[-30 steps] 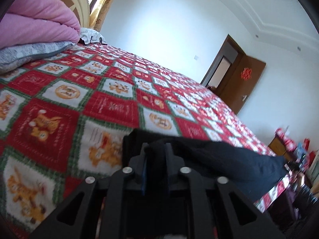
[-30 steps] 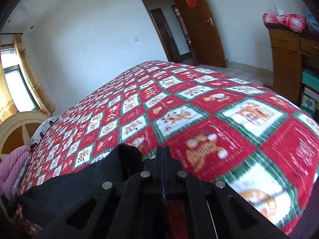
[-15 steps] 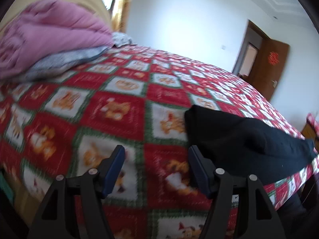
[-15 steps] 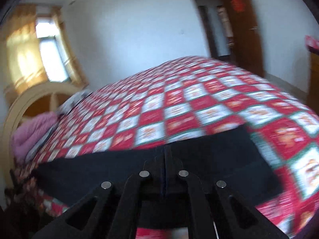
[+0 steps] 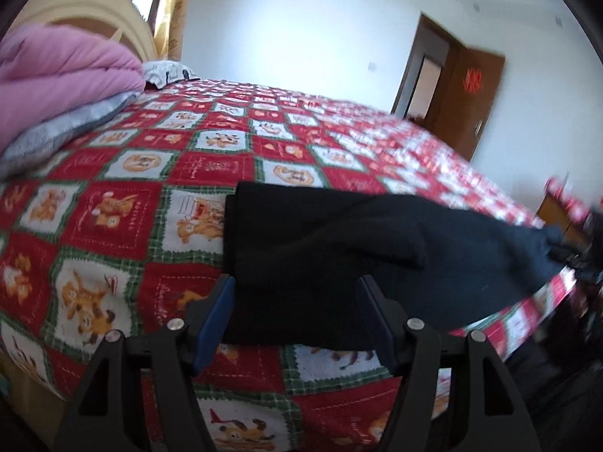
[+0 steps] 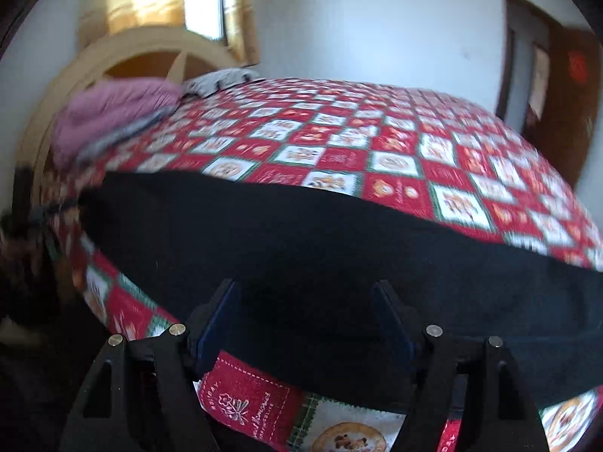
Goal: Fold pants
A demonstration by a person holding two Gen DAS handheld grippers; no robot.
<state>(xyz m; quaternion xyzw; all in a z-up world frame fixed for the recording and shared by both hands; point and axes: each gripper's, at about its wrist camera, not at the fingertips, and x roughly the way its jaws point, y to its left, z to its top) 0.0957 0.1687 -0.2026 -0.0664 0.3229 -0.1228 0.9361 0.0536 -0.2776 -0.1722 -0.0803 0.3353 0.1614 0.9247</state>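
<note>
While the black pants [image 5: 339, 248] lie flat across the lower middle of both frames on the bed's red patchwork quilt [image 5: 113, 203], I note my left gripper [image 5: 296, 320] released, nothing pinched. Right gripper [image 6: 307, 320]: jaws opening above the pants, pads clear. Pink blanket [image 5: 56, 71] upper left.

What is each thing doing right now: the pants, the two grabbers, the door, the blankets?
Black pants: lying folded on the bedspread, not gripped.
Left gripper: open.
Right gripper: opening, pads clear of pants.
Door: open.
Pink quilt: folded, on grey blanket.
</note>
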